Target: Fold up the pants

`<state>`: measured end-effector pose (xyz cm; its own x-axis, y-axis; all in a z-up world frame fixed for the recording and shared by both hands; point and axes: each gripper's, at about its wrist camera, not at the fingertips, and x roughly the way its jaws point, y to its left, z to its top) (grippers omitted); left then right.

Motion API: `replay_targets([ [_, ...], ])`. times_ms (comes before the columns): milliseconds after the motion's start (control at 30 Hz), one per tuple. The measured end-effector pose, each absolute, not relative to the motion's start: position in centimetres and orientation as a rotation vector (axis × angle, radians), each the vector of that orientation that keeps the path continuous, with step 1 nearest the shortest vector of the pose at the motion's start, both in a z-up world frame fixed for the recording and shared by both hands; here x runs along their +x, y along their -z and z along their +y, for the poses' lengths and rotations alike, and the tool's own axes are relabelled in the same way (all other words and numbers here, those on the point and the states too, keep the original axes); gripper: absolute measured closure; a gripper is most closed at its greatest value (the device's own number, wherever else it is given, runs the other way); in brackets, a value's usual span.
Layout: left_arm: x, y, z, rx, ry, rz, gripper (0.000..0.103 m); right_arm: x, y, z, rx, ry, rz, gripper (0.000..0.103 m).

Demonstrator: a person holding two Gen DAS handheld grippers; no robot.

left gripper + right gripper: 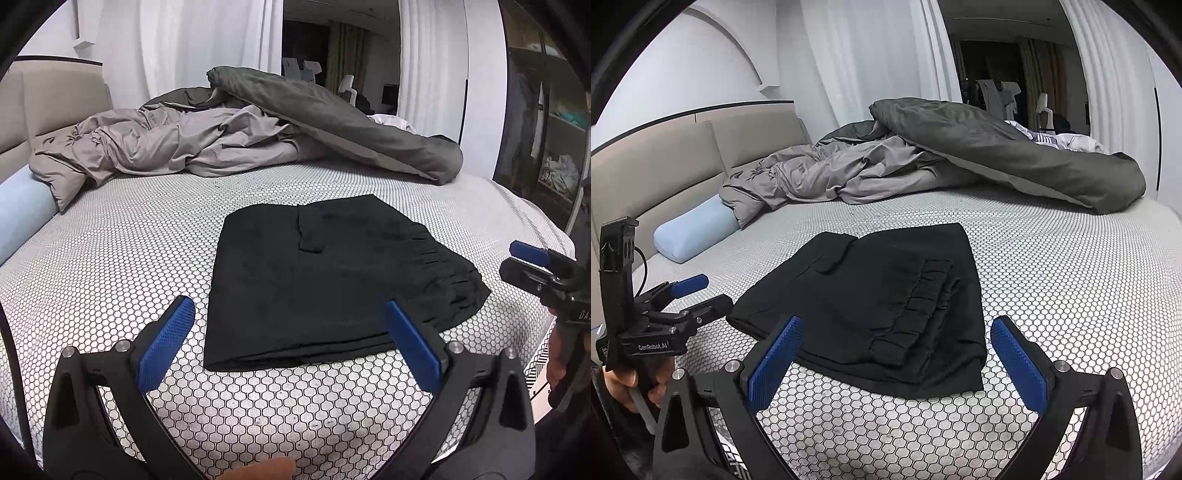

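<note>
Both views show black pants already folded into a compact stack.

Left wrist: pants lie just ahead of the released, empty left claw, waistband toward the bed's right edge.

Right wrist: released, empty right claw hovers at the waistband end, fold running toward the headboard.

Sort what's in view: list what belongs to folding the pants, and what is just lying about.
Belongs to the job:
pants, folded on the bed
left hand-held gripper, open
right hand-held gripper, open

Just lying about:
grey duvet
dark duvet
blue pillow
headboard
curtains
</note>
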<state>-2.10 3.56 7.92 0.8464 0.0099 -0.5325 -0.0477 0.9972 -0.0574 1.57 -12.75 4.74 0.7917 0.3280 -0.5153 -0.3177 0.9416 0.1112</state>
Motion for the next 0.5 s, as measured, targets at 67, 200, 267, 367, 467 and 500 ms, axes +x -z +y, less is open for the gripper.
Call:
replay_targets([
  [67,-1.99,-7.81,3.66,-0.068,-0.032,0.564,0.001,1.65,-4.67,-12.72,0.02,-0.349,0.562,0.0],
  [200,-1.86,-7.82,4.14,-0.067,-0.029,0.564,0.001,1.87,-4.44,-12.56,0.019,-0.354,0.579,0.0],
  [267,-1.86,-7.89,4.2,-0.066,-0.033,0.562,0.001,1.92,-4.3,-12.43,0.014,-0.355,0.585,0.0],
  [367,-1.81,-7.82,4.55,-0.064,-0.032,0.56,0.001,1.96,-4.12,-12.12,0.001,-0.356,0.588,0.0],
  [467,-1.8,-7.78,4.52,-0.064,-0.035,0.559,0.001,1.99,-4.03,-12.0,-0.001,-0.358,0.591,0.0],
  [500,-1.79,-7.75,4.55,-0.063,-0.036,0.559,0.001,2.0,-4.04,-12.0,-0.002,-0.359,0.59,0.0],
])
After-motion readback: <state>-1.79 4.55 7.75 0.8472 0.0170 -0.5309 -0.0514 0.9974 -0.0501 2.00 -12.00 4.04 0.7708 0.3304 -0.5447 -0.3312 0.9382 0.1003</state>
